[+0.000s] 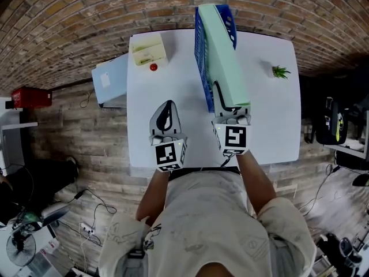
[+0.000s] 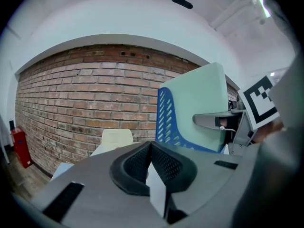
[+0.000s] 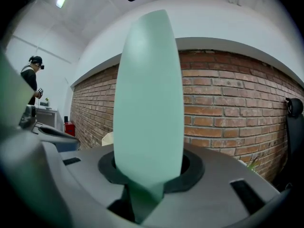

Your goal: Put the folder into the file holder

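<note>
The right gripper (image 1: 230, 118) pinched in its jaws the near edge of the pale green plastic folder (image 1: 222, 51), which stood partly inside the blue perforated file holder (image 1: 200, 62) on the white bench (image 1: 271, 114). The folder seemed light, fairly stiff and slippery, so an edge grip suited it. The left gripper (image 1: 167, 112) had its jaws closed and empty.

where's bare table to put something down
Bare: the table between the file holder and the plant; also between the box and the left hand-held gripper. Crowded: the middle, where the right hand-held gripper holds the folder at the file holder.
</note>
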The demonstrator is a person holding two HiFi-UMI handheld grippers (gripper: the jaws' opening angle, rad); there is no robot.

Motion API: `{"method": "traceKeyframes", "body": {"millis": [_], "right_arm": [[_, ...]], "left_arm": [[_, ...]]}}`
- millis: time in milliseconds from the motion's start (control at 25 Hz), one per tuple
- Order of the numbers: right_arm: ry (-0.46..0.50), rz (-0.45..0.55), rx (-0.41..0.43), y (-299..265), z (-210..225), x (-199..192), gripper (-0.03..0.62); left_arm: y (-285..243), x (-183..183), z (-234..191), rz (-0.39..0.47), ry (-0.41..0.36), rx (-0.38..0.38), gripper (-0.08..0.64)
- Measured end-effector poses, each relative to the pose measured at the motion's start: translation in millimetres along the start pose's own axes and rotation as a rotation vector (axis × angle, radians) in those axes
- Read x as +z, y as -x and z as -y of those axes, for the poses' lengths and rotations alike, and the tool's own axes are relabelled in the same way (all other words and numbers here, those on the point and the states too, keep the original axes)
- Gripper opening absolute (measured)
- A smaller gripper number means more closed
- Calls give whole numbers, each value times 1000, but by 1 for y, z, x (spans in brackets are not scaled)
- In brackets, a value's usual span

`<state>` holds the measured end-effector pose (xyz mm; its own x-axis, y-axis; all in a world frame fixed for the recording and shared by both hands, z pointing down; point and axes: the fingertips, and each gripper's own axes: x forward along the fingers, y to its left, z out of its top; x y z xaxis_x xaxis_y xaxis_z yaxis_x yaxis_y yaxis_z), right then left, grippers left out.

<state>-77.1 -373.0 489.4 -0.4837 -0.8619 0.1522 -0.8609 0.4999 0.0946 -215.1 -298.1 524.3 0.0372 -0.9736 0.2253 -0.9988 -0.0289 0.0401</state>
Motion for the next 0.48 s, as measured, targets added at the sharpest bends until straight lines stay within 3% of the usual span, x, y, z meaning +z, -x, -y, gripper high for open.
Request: {"method": "traceKeyframes", "body": {"millis": [480], "right_arm": [[11, 8, -8, 0, 1, 0, 161]], "left_arm": [[2, 6, -3, 16, -5, -2, 14]]}}
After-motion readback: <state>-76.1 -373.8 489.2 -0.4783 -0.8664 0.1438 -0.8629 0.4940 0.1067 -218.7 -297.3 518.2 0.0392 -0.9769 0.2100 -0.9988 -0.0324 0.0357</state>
